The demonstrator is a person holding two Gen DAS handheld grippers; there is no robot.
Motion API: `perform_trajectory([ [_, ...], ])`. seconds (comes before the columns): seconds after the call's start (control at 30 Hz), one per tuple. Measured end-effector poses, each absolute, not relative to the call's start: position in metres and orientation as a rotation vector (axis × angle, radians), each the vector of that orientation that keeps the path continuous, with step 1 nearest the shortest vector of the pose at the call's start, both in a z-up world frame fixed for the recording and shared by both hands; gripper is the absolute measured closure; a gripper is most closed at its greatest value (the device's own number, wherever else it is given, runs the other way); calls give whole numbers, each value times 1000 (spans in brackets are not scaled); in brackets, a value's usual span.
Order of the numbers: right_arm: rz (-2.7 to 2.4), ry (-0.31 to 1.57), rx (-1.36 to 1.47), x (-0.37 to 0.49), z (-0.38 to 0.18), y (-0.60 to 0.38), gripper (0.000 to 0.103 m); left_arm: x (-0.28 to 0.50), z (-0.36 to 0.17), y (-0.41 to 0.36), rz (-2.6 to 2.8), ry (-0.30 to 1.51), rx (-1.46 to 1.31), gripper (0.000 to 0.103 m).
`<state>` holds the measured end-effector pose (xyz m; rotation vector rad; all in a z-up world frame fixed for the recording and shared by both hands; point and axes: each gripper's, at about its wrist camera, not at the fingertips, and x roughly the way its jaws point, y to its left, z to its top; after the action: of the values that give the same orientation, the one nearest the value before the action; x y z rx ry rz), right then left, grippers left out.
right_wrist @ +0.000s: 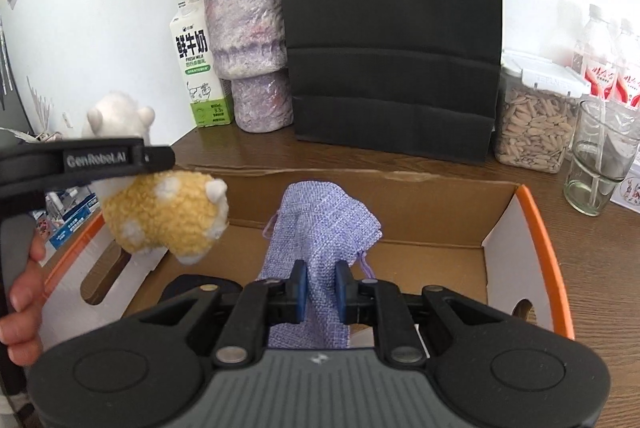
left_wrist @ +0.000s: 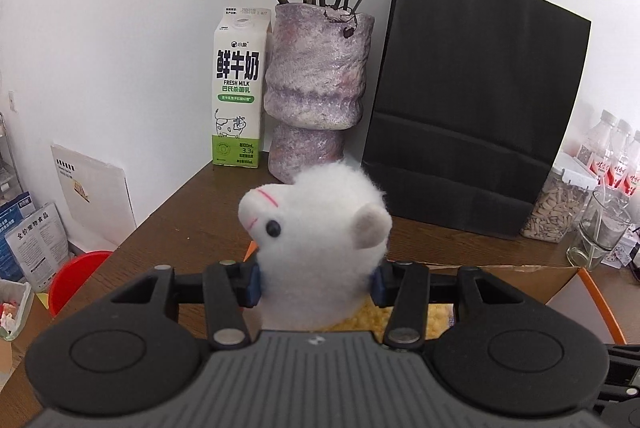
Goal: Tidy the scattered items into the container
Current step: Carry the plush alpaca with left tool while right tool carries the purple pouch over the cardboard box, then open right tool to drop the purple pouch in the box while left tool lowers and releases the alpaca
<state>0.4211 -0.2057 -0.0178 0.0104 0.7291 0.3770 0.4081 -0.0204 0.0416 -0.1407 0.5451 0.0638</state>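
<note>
Gripping plush alpaca (left_wrist: 316,228): left gripper (left_wrist: 316,284); right gripper (right_wrist: 321,292) clamps lilac pouch (right_wrist: 320,224) (over cardboard box (right_wrist: 400,187)).

Wooden table (right_wrist: 580,268) bears cardboard box (right_wrist: 404,187), vase (left_wrist: 316,83), milk carton (left_wrist: 238,87).

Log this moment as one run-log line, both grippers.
left gripper: shut on plush toy, over box | right gripper: shut on purple pouch, over box | cardboard box: neither item released
</note>
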Motion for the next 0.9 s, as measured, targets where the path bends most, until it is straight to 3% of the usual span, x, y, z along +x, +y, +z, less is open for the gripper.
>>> perform_trajectory([
  [0.37, 331, 737, 78, 434, -9, -228, 88, 419, 51, -43, 94, 580, -66, 54],
  [0.53, 332, 798, 79, 442, -17, -229, 82, 437, 36, -57, 138, 664, -4, 54],
  [0.6, 328, 796, 68, 442, -16, -228, 66, 441, 29, -59, 156, 690, 10, 54],
  [0.63, 331, 796, 63, 441, -16, -228, 44, 442, 27, -60, 160, 699, 10, 54],
  [0.67, 335, 787, 64, 440, -15, -228, 35, 443, 26, -61, 159, 702, 12, 54],
  [0.9, 305, 782, 75, 442, -15, -237, 35, 442, 21, -70, 148, 706, 31, 54],
])
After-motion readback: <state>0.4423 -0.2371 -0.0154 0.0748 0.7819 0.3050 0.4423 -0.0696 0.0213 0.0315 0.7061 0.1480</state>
